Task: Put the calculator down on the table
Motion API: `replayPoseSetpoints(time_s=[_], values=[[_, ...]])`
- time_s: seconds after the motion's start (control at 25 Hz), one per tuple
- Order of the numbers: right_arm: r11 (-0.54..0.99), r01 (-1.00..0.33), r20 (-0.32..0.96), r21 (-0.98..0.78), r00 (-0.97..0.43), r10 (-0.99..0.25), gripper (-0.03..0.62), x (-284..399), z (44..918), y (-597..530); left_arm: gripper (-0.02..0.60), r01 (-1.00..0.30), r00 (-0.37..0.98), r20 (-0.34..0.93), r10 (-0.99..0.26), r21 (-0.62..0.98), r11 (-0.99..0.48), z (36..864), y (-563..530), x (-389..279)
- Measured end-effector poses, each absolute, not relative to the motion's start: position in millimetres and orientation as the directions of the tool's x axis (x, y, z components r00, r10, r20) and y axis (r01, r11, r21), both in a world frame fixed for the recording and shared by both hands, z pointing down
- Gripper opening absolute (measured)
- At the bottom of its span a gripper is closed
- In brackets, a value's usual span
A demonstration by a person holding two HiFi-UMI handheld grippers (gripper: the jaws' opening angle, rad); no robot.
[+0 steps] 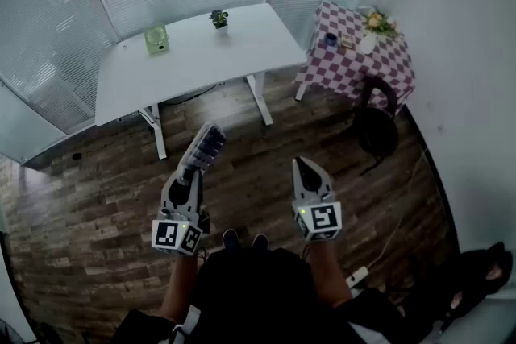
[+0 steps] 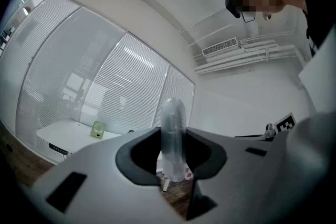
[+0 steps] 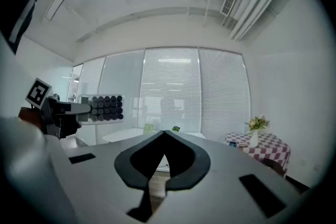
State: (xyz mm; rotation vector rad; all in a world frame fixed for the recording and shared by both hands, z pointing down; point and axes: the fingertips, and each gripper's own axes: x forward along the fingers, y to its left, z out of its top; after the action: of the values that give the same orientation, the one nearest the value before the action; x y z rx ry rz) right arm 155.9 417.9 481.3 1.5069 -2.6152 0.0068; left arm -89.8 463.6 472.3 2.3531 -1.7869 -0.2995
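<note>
Left gripper (image 1: 191, 167), calculator (image 1: 208, 146) lengthwise toward table (image 1: 193, 52)

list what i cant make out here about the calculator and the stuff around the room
- calculator: key labels too small in the head view; the left gripper view shows only its edge, face turned away.
- green object on the white table: too small to identify in any view.
- small items on the checkered table: too small.
- dark heap, lower right: cut off by the head view's edge.

We see what may be a clock (image 1: 156, 39) by the table's (image 1: 201, 64) far-left corner, a plant (image 1: 218, 18) at its far edge. A side table (image 1: 355, 70) stands right.
</note>
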Motion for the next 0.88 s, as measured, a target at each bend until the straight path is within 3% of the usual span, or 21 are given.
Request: replayPoseSetpoints(time_s=[0.88], values=[[0.529,-0.848,0.116,0.017,-0.524,-0.844,0.008,182,498,420,0.100,-0.926,0.266,-0.022,-0.964,0.270,-0.262,482,459,-63]])
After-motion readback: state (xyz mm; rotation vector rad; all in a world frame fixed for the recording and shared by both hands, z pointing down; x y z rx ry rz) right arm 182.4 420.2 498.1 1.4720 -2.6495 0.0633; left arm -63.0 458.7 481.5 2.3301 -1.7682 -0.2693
